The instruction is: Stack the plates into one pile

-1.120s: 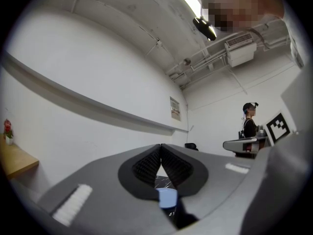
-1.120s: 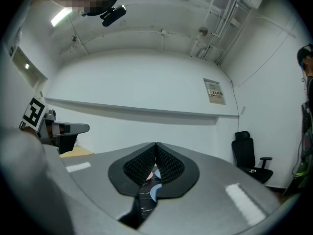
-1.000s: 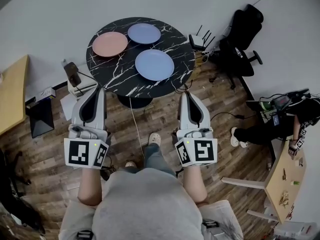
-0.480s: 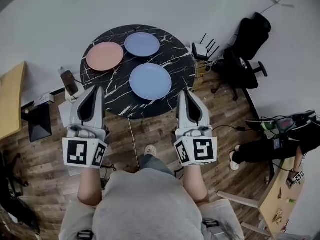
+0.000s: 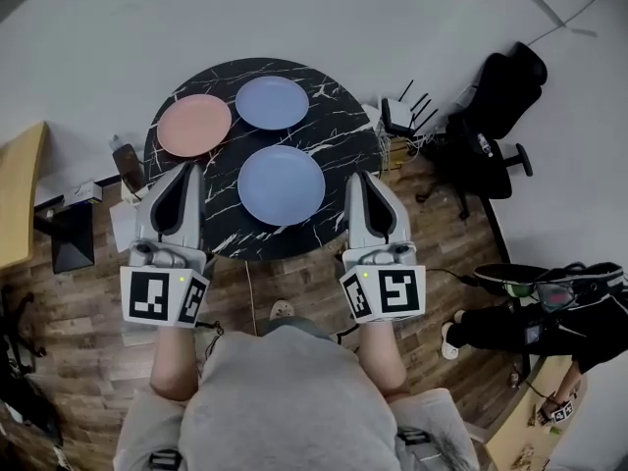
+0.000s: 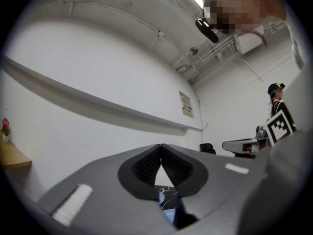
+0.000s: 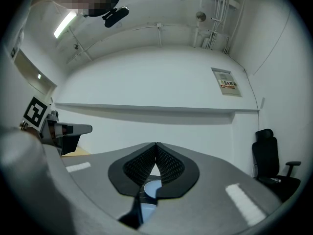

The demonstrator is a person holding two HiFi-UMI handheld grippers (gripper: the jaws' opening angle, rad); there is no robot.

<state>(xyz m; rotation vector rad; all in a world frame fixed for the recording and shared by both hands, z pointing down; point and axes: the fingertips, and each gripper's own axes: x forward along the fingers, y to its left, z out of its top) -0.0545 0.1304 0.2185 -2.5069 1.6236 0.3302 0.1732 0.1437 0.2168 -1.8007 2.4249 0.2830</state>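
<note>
Head view, surface: I see a round black table with white marble veining, standing on a wood-plank floor.
Head view, room: a pale wall runs behind the table. A black office chair stands to the right, and a small device with antennas sits just off the table's right edge. A wooden desk shows at the far left, and a seated person at the lower right.
Plates, count: three, all flat on the table, each apart from the others, none stacked.
Blue plates, count: two. The nearer blue plate lies toward the table's near edge, between my two grippers. The farther blue plate lies at the back.
Pink plates, count: one. The pink plate lies back left, just beside the farther blue plate.
Grippers, count: two, each with one marker cube, both pointing toward the table.
Left side: the left gripper shows against the table's near-left rim. In the left gripper view its jaw tips meet, with nothing between them.
Right side: the right gripper shows against the near-right rim. In the right gripper view its jaw tips also meet, holding nothing.
</note>
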